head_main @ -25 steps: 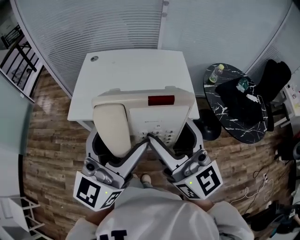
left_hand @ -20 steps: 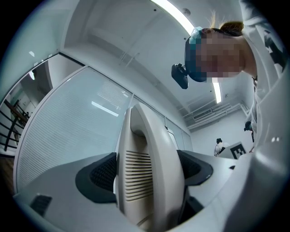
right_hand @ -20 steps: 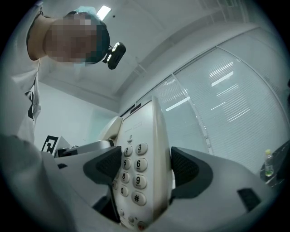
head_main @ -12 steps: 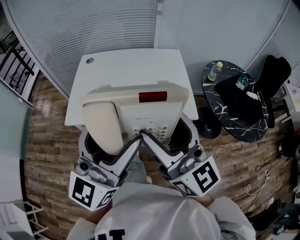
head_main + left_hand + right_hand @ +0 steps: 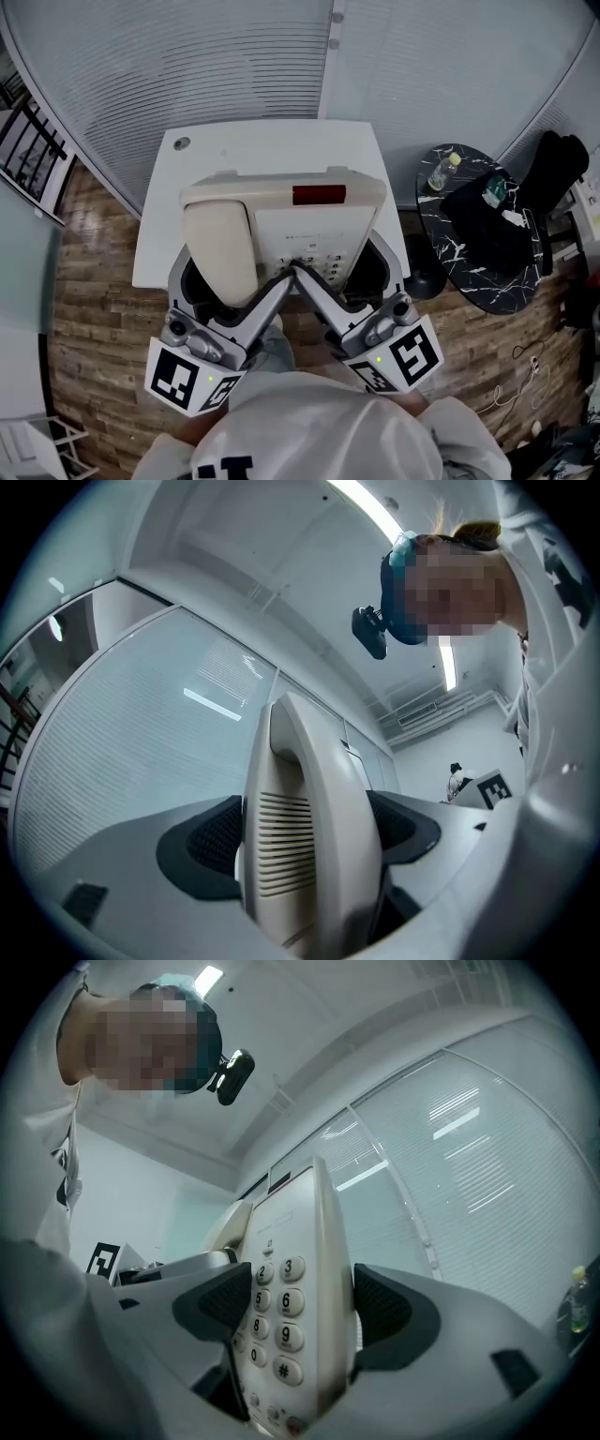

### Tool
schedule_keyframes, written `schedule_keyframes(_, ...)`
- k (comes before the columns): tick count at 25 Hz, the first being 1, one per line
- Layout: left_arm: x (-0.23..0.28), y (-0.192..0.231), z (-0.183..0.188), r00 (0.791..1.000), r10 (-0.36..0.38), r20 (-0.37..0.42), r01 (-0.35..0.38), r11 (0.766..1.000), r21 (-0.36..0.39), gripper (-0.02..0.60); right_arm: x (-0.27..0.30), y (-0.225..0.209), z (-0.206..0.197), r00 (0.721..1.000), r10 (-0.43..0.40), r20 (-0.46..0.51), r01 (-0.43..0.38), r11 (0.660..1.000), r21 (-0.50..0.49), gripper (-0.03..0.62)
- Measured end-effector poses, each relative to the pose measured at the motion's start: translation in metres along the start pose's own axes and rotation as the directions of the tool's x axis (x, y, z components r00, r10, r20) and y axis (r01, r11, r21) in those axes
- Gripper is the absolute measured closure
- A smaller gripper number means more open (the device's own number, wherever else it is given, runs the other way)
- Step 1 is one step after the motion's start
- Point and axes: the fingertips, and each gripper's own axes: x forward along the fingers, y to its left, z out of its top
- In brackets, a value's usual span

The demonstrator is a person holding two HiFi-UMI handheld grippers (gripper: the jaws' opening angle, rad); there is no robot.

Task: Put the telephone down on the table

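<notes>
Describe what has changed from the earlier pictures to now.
The telephone, carried by both grippers, seems to have moved a little farther over the table. Nothing was taken hold of or let go: the left gripper stays shut on its handset side, the right gripper on its keypad side.

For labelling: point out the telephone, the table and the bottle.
telephone [image 5: 314,232]: head view, face below the red window.
table [image 5: 272,150]: head view, bare top.
bottle [image 5: 442,174]: head view, its body.
</notes>
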Motion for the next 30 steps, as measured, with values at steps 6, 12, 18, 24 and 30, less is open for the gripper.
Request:
schedule_keyframes(6,0.050,0.072,-0.009,1.000,-0.011,-0.025,0.011,1.000,-0.026,0.177,0.075,-0.039,-0.017,0.999,-0.030,-0.028,0.030,0.999,0.015,0.253)
schedule_keyframes(12,0.060,0.092,-0.019,1.000,-0.020,-0.018,0.020,1.000,-0.018,0.178,0.093,-0.048,-0.029,0.999,-0.038,-0.015,0.038,0.999,0.010,0.253)
schedule_keyframes(18,0.081,0.131,-0.018,0.999,-0.038,-0.011,0.038,0.999,-0.019,0.177,0.134,-0.061,-0.035,0.998,-0.054,-0.010,0.054,0.999,0.001,0.253)
schedule_keyframes(24,0.092,0.147,-0.030,0.999,-0.043,-0.015,0.043,0.998,-0.050,0.177,0.146,-0.072,-0.046,0.997,-0.074,-0.024,0.073,0.997,-0.004,0.253)
schedule_keyframes(30,0.094,0.153,-0.039,0.999,-0.021,-0.027,0.019,0.998,-0.062,0.178,0.151,-0.078,-0.054,0.997,-0.060,-0.053,0.061,0.998,0.010,0.253)
